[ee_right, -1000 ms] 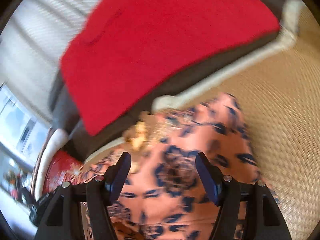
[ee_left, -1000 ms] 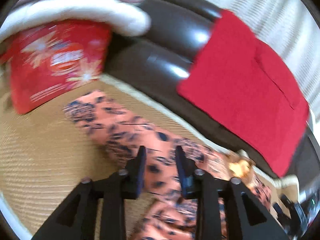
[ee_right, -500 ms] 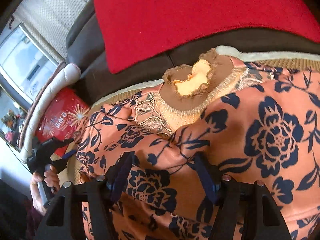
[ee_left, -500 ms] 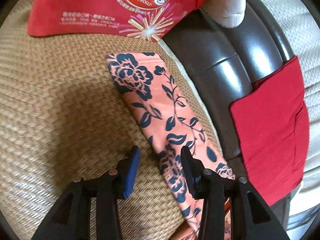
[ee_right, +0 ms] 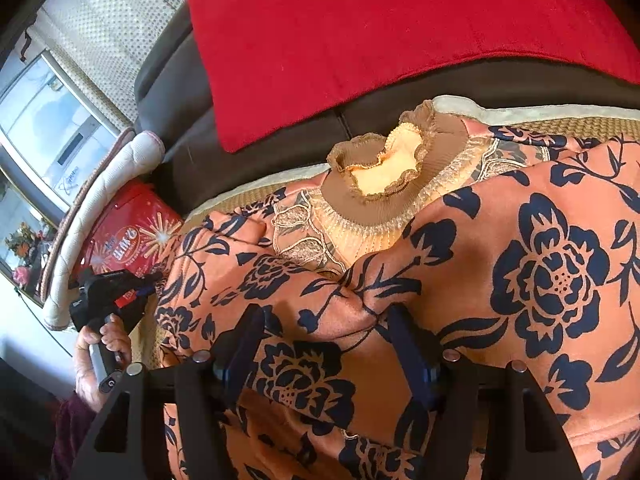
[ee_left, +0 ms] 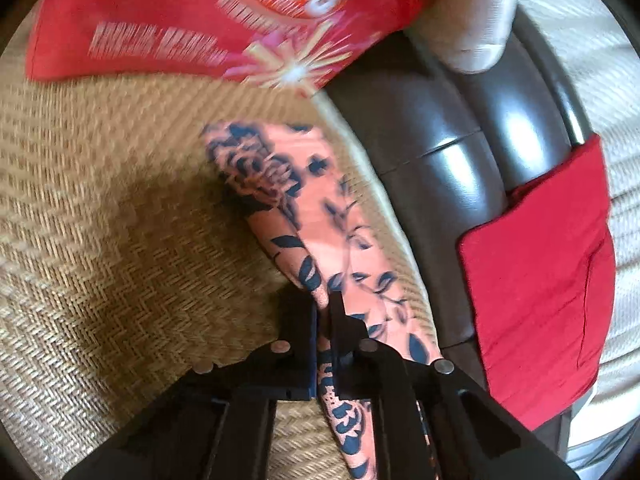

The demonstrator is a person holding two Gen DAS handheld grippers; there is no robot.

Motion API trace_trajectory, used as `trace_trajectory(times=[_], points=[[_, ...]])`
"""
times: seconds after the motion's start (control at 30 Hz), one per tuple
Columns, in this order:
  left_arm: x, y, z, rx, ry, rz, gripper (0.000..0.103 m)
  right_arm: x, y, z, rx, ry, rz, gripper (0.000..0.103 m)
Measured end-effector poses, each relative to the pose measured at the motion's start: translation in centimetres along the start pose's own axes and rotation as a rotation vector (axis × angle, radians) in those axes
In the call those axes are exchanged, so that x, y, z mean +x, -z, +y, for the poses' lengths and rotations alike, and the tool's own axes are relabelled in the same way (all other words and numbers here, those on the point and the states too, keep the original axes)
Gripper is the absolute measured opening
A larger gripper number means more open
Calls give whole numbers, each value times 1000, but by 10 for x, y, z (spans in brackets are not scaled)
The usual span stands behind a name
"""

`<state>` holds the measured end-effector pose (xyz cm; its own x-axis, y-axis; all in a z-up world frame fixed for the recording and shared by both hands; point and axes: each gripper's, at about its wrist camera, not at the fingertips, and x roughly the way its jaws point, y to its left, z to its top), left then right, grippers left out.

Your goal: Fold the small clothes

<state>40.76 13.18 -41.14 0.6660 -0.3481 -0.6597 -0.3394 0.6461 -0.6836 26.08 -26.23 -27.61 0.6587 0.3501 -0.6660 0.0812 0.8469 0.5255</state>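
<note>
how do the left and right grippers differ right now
The left gripper has just been closing and is shut, pinching the floral top's sleeve; the right gripper stands wide open.
The left gripper works at the thin sleeve over the woven mat; the right gripper sits over the top's broad body, below the collar.
Both have black fingers and point down at the same garment.

To the left of the sleeve [ee_left: 280, 208] the woven mat [ee_left: 100, 240] lies bare, so a gripper has free room there. At the far end the red box [ee_left: 192, 12] closes the way. On the right the dark sofa back [ee_left: 472, 184] rises just beside the mat, with a red cloth [ee_left: 540, 300] hanging on it. In the right wrist view the garment [ee_right: 520, 280] covers almost all the mat up to the sofa
</note>
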Motion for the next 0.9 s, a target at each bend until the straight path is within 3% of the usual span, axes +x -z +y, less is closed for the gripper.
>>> trace_trajectory(times=[0.1,0.23,0.4,0.47,0.57,0.63,0.67,0.73,0.83,0.9], points=[[-28,2,-38,96,57,-66,4,-10,-3,-4,24,-15,-28,67],[-80,26,-113,326,125,-145,4,-31,-8,-12,52,-14,-92,67],[-132,109,-213,655,294,-172,4,-67,-17,-38,130,-9,-189,67],[-137,154,-246,787,354,-142,4,-82,-19,-54,182,-9,-224,67],[-120,234,-286,1004,447,-18,4,-108,-23,-82,269,-4,-285,68],[-94,287,-299,1133,429,98,9,-127,-25,-104,330,4,-337,69],[-78,308,-302,1186,400,164,16,-135,-25,-113,356,9,-357,70],[-55,334,-299,1228,347,264,21,-155,-26,-135,421,19,-410,70],[-45,318,-286,1168,324,294,24,-170,-27,-154,465,3,-427,71],[-44,280,-280,1096,336,250,48,-172,-28,-159,471,-5,-422,72]])
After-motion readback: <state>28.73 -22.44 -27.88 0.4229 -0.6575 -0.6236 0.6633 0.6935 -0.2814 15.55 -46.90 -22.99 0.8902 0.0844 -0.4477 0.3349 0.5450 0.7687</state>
